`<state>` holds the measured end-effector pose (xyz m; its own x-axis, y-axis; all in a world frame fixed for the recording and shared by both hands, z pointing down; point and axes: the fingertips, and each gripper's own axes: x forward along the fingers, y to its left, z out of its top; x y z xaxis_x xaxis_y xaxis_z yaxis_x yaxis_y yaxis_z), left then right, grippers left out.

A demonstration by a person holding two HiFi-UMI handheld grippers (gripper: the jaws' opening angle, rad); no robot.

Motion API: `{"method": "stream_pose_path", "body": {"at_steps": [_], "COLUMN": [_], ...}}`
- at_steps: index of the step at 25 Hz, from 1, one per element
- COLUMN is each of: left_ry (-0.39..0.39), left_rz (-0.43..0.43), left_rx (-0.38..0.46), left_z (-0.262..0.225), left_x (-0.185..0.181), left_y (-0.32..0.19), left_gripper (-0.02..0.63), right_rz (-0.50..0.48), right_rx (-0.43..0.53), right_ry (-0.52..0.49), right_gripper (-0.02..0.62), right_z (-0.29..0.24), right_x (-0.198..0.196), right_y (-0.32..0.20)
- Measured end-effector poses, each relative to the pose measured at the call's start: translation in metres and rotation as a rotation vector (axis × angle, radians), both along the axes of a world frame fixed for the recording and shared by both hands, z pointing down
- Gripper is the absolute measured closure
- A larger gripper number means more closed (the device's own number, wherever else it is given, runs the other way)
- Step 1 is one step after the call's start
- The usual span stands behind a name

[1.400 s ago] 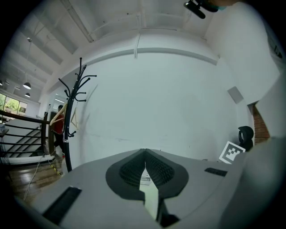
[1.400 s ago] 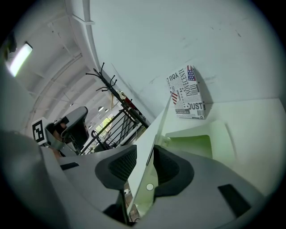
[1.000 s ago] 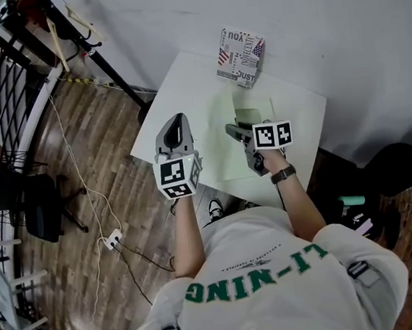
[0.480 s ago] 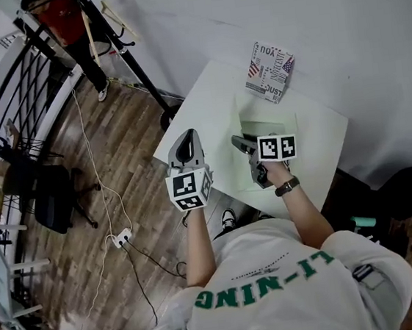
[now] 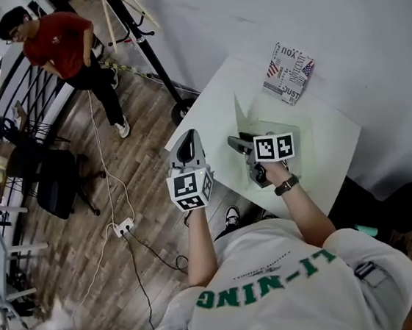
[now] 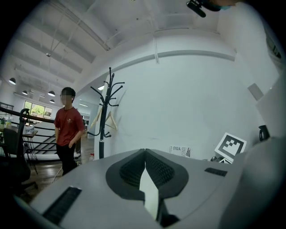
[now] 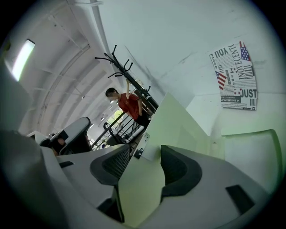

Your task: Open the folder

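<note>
Up goes the cover [image 5: 240, 114]. A second ago it lay nearly flat, and now it stands on edge along the left side of the pale green folder [image 5: 286, 125]. That sits mid worktop [image 5: 201, 124], nearer than the printed booklet [image 5: 289, 73]. Jaws on the right tool [image 5: 237, 146] have just been widening, with the cover loose between them, not pinched. Meanwhile the left tool [image 5: 183, 137] is closed on nothing, out by the near left edge. I'd say it's half done, since the cover hasn't dropped flat yet.
</note>
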<state>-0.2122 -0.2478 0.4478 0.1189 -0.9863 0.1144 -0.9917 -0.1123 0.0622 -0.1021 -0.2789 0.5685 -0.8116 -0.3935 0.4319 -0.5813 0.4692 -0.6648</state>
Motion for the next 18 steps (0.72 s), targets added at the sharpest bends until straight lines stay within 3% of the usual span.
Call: {"method": "stream_pose_path", "body": {"at_steps": [6,18], "left_ry": [0.005,0.029], "left_rz": [-0.031,-0.081], "left_rx": [-0.019,-0.064], "left_z": [0.01,0.034], "left_x": [-0.02,-0.059], "left_y": [0.006,0.004], "left_gripper": [0.591,0.591], "right_rz": [-0.054,-0.162], "right_rx": [-0.008,-0.016], "right_ry": [-0.014,0.028], "right_gripper": [0.327,0.311], "right_z": [0.005,0.035], "right_x": [-0.027,-0.08], "right_y": [0.005,0.006]}}
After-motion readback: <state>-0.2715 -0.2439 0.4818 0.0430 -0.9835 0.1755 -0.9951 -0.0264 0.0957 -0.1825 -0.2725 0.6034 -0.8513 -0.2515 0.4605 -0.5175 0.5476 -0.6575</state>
